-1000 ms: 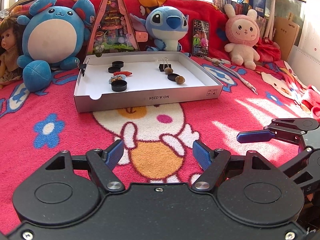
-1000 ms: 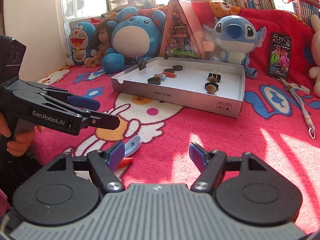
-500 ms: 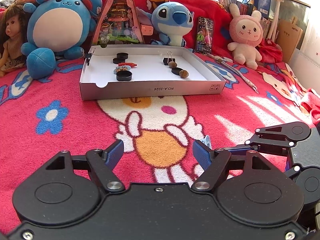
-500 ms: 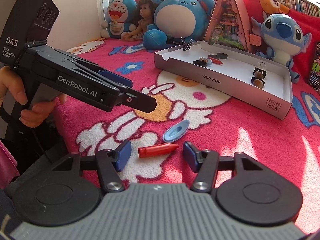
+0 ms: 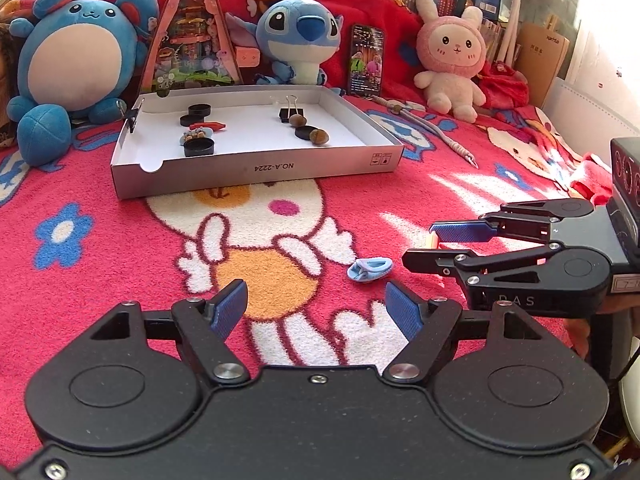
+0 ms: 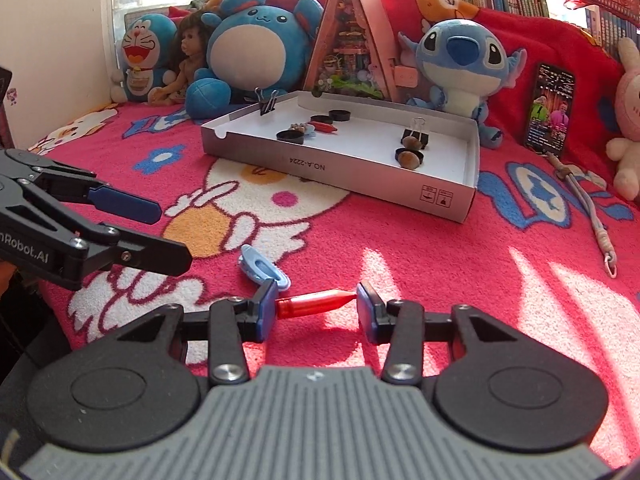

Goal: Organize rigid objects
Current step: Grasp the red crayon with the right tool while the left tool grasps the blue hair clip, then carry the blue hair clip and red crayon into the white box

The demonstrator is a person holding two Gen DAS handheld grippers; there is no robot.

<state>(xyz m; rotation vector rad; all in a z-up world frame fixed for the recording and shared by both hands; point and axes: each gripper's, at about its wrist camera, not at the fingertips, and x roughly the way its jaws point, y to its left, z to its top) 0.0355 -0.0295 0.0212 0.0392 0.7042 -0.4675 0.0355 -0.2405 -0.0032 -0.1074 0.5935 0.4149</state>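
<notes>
A small red pointed piece [image 6: 316,303] lies on the pink blanket, end to end between the pads of my right gripper [image 6: 316,308]. The jaws are closing and both pads touch its ends. A light blue clip [image 6: 262,268] rests just left of it, seen too in the left wrist view [image 5: 369,269]. My left gripper [image 5: 316,310] hovers open over the blanket with nothing between its fingers, near the blue clip. The white cardboard box [image 5: 256,168] farther back holds several small items: black caps, binder clips, brown nuts, another red piece.
Plush toys [image 5: 72,60], a triangular toy house [image 5: 192,40] and a phone [image 5: 366,60] line the back behind the box. A grey cord [image 6: 592,216] lies on the blanket at the right. A hand holds the right gripper's handle at the lower right.
My right gripper dipped toward the blanket and narrowed its jaws around the red piece. The left gripper barely shifted and stayed open.
</notes>
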